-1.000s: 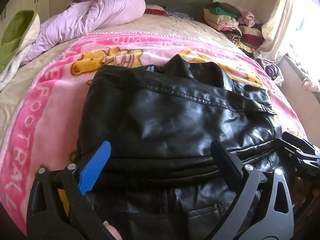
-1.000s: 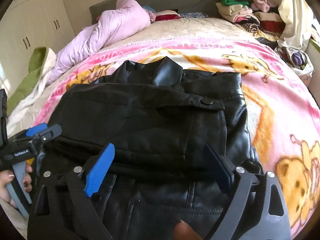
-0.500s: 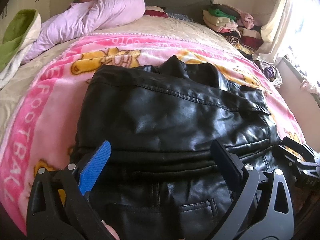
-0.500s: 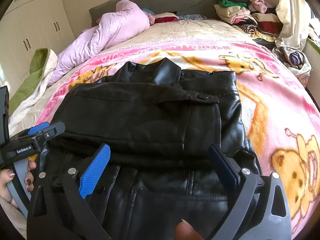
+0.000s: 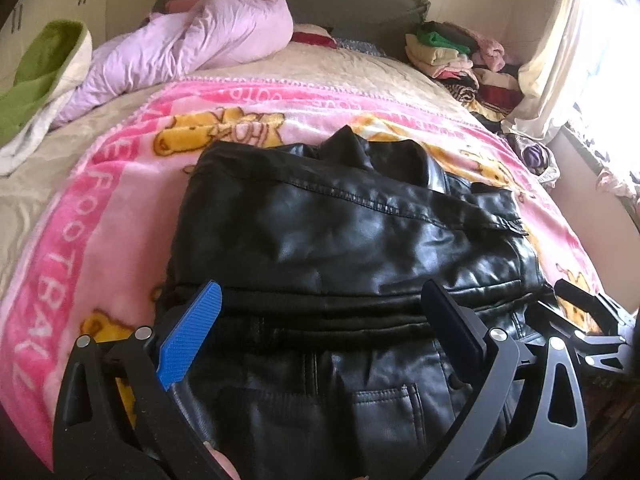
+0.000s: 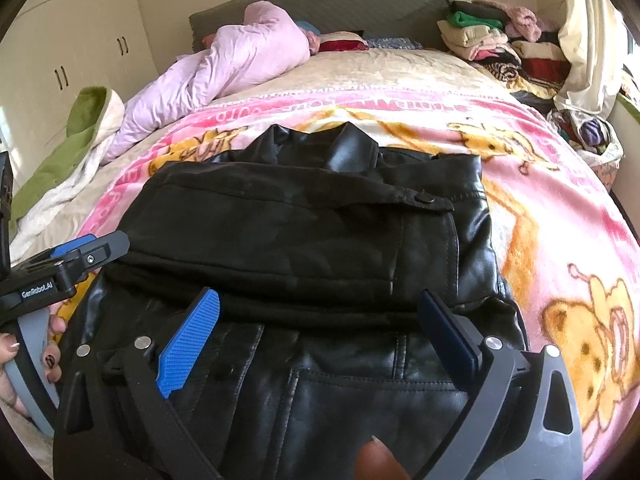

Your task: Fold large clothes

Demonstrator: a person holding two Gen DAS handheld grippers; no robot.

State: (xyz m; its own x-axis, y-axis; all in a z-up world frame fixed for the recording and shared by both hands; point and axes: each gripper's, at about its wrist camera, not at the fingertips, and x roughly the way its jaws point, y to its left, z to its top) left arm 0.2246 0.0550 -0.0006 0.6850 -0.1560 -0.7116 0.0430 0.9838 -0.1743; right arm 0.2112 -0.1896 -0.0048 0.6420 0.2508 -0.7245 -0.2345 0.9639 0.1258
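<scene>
Right in the middle of the pink blanket (image 5: 120,208) lies the black leather jacket (image 5: 352,248), folded up with the collar (image 6: 352,148) poking out at the far end and a small pocket (image 5: 384,404) showing at the near end. Spread over a big bed (image 6: 360,68), that blanket, with yellow bears and the big letters "FOOTBALL" down its left edge.

Just over the near part of the jacket hangs the left gripper (image 5: 320,316), fingers wide apart, holding nothing. Same for the right gripper (image 6: 320,320): fingers spread wide, nothing between them, jacket underneath. Blue pad (image 6: 188,344) on one finger of each. Seen from the right wrist camera, at the left edge: the other gripper from the side, with "GenRobot.AI" printed on it, and a hand (image 6: 24,360) with dark painted nails wrapped round its grey handle.

Farther off, a bunched lilac duvet (image 5: 192,48) by the dark headboard (image 6: 340,4). At the far right corner, a pile of folded clothes (image 6: 492,40). At the left, a green and white cover (image 5: 36,80) and a cream wardrobe (image 6: 72,40).
</scene>
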